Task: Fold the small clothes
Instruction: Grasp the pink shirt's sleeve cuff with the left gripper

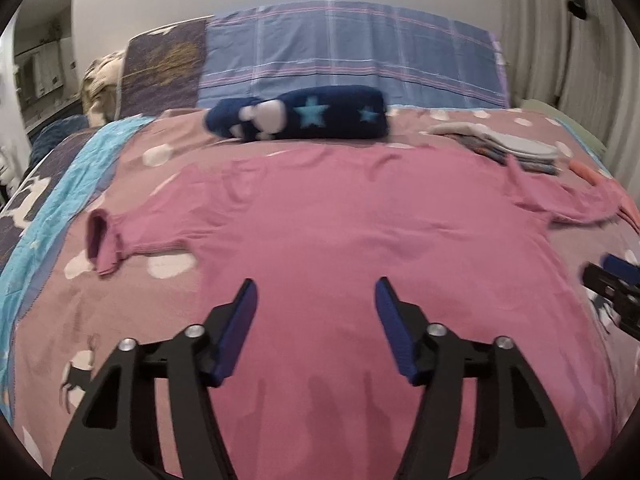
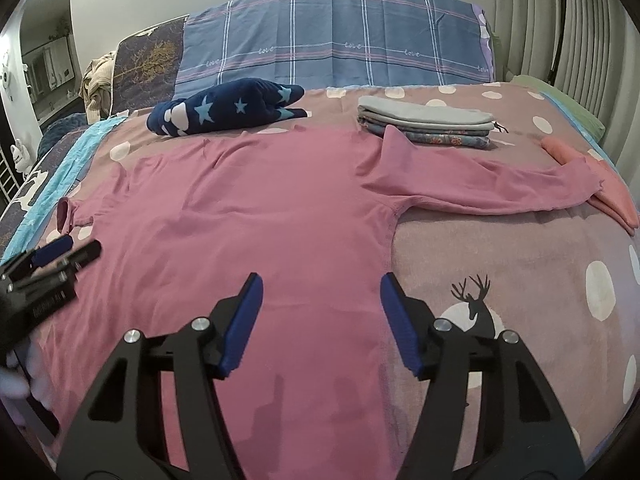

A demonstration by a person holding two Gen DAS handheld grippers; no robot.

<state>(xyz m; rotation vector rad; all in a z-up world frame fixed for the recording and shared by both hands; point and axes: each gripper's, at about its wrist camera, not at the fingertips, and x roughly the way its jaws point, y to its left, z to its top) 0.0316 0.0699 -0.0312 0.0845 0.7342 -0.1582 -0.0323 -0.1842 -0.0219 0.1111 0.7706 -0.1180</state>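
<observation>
A pink long-sleeved shirt (image 1: 340, 220) (image 2: 248, 216) lies spread flat on the bed, hem towards me, with both sleeves stretched out to the sides. Its left cuff (image 1: 104, 244) is curled up. The right sleeve (image 2: 480, 188) reaches out to a coral garment. My left gripper (image 1: 316, 284) is open over the lower left part of the shirt's body, with nothing between its pads. My right gripper (image 2: 321, 278) is open over the shirt's lower right edge, likewise holding nothing. Each gripper also shows at the edge of the other's view: left gripper (image 2: 60, 256), right gripper (image 1: 612, 276).
The bed has a mauve cover with white dots and a deer print (image 2: 500, 264). Behind the shirt lie a rolled navy star blanket (image 2: 224, 110), a stack of folded clothes (image 2: 428, 126), a coral garment (image 2: 612, 196) and a blue plaid pillow (image 2: 336, 36). Curtains (image 2: 580, 40) hang on the right.
</observation>
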